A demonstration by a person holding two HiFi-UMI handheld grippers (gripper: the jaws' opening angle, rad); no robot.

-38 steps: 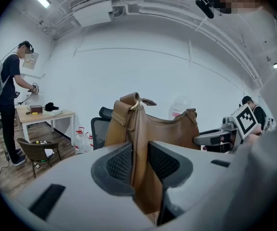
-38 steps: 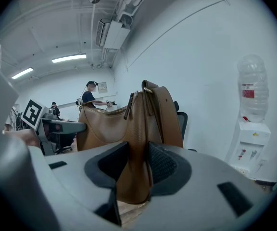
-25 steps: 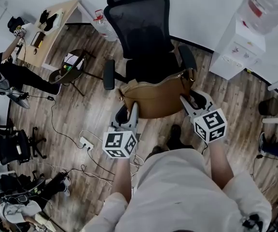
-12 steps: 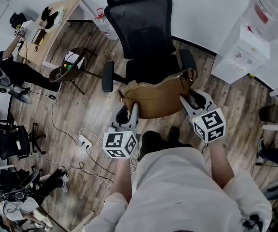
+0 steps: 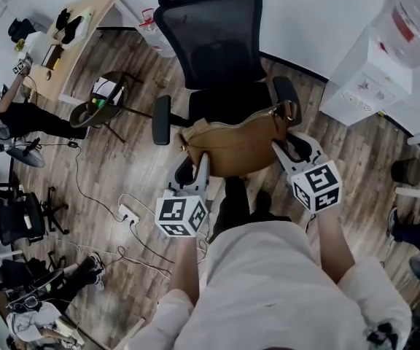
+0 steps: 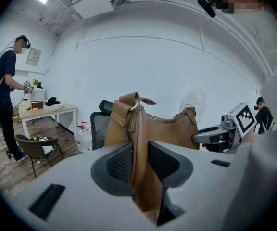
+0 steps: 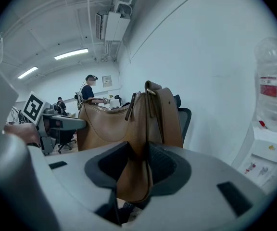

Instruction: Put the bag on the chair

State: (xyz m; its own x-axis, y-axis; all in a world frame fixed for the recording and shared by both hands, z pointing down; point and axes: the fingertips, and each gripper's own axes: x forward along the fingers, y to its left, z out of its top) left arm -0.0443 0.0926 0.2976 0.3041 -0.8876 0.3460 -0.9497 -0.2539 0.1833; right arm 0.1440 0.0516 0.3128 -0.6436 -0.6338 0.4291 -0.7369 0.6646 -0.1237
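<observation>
Tan bag (image 5: 235,150) | over chair (image 5: 210,42) | seat front hidden (behind bag)

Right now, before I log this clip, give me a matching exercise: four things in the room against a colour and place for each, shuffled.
Things:
1. bag
2. office chair
3. water dispenser
4. desk

Descriptions:
A. white, against the wall at the right
B. light wood, far left of the room
C. tan, held up at both ends
D. black, just beyond the bag

Pairs: 1-C, 2-D, 3-A, 4-B
</observation>
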